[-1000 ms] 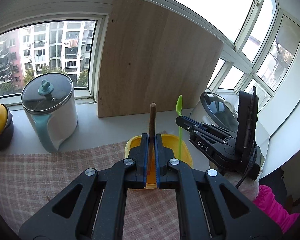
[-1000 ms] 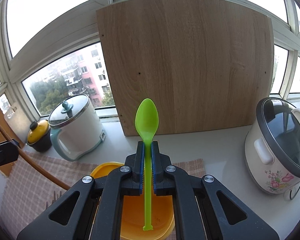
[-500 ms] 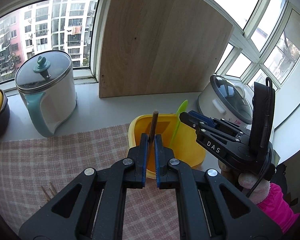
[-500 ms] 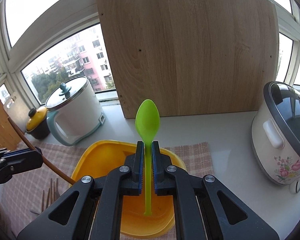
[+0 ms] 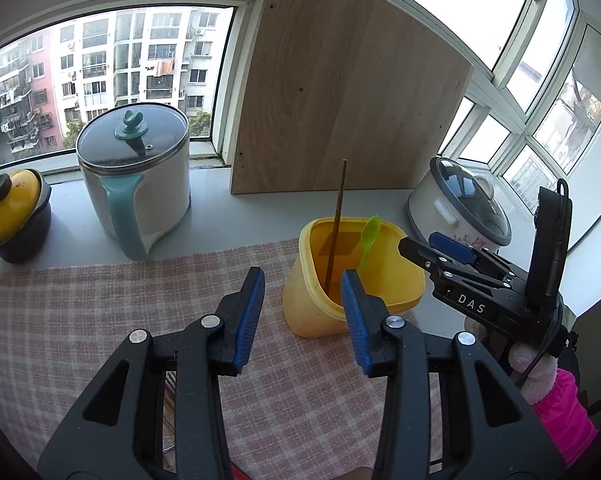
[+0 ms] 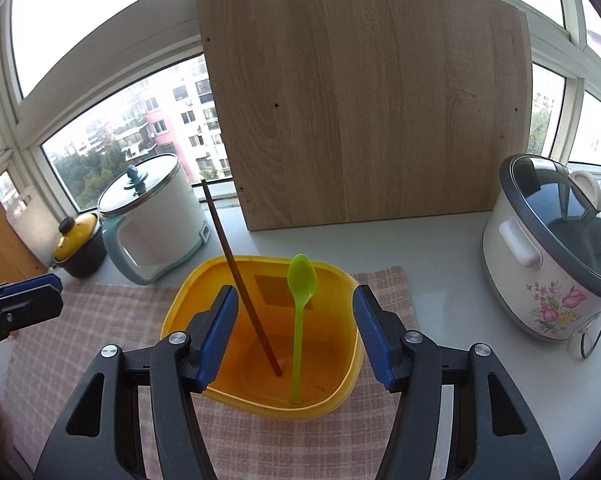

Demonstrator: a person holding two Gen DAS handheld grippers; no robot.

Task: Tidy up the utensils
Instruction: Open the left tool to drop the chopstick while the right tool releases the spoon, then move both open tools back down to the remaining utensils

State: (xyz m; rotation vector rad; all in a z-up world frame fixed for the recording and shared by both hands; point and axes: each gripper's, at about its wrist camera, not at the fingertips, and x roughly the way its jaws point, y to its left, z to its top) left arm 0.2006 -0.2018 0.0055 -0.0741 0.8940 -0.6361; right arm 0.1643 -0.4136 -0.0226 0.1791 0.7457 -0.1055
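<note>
Inside glossy yellow plastic tub (image 6: 342, 276), thin wooden chopstick (image 6: 236, 268), green spoon (image 6: 300, 300), both claws opening, empty.

Brown chopstick (image 6: 244, 280) and green spoon (image 6: 299, 312) stand leaning inside yellow container (image 6: 342, 384).

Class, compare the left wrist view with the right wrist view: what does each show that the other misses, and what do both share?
Only the left wrist view shows a pink sleeve behind the right tongs. Only the right wrist view shows the yellow container's inner floor, where the brown chopstick and green spoon rest, and the rice cooker's flower print. Both show container, utensils, kettle, wooden board, checked cloth, and tongs opening, nothing between.
</note>
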